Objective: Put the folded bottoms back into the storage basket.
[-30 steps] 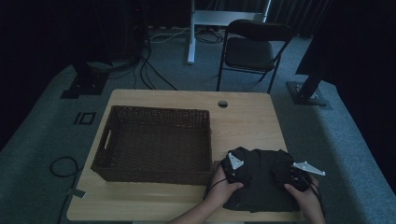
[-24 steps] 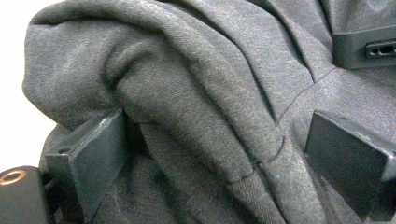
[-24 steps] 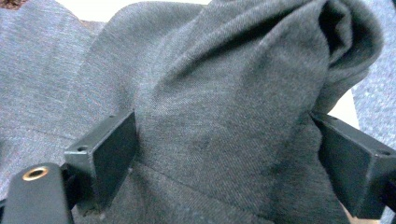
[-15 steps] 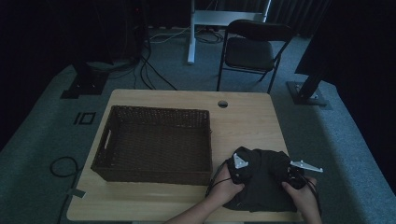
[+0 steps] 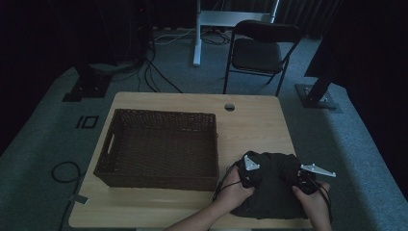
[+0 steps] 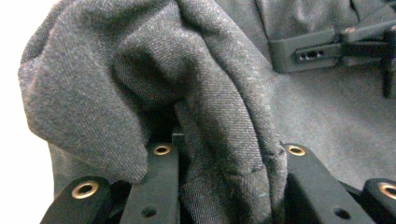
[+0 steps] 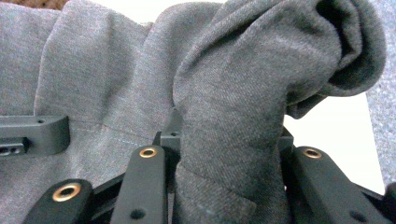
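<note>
Both grippers grip the dark grey cloth [image 5: 272, 187], which lies bunched at the near right corner of the table [image 5: 255, 122], to the right of the wicker basket [image 5: 159, 147]. Left gripper [image 5: 250, 168]: its jaws have just been closing, and a thick fold of fabric is pinched between them (seen close in the left gripper view). Right gripper [image 5: 305, 179]: its jaws have likewise been closing, and now clamp another raised fold. Each pinched fold stands up above the rest of the cloth.
</note>
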`<control>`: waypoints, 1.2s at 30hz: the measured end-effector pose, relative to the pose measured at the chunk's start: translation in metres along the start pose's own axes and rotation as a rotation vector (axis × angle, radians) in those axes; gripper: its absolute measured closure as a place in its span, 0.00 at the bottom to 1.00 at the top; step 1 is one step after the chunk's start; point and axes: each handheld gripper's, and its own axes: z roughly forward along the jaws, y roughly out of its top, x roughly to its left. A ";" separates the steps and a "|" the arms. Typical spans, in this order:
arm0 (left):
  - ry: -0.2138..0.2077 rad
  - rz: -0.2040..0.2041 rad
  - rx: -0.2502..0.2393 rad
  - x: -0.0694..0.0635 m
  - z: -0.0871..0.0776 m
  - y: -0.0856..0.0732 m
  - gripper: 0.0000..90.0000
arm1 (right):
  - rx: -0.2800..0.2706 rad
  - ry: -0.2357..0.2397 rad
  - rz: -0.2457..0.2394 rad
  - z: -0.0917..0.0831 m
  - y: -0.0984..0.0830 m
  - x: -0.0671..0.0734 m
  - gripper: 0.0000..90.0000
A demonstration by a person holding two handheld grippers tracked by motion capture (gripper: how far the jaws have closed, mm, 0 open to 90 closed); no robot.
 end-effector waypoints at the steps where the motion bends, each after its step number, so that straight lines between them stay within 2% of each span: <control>1: 0.002 0.012 -0.003 -0.001 -0.002 0.002 0.80 | -0.002 0.001 0.001 -0.002 0.001 0.001 0.69; 9: -0.012 0.027 -0.033 -0.004 -0.016 0.016 0.79 | -0.047 0.015 0.014 -0.019 0.014 0.005 0.69; 15: -0.018 0.042 -0.050 -0.005 -0.032 0.031 0.79 | -0.091 0.043 0.026 -0.031 0.024 0.007 0.69; 25: -0.035 0.060 -0.063 0.002 -0.055 0.054 0.79 | -0.129 0.071 0.028 -0.043 0.046 0.018 0.69; 31: -0.025 0.083 -0.083 0.006 -0.071 0.065 0.79 | -0.152 0.081 0.011 -0.049 0.060 0.028 0.69; 36: -0.018 0.082 -0.094 0.012 -0.083 0.071 0.79 | -0.171 0.087 -0.012 -0.053 0.074 0.039 0.69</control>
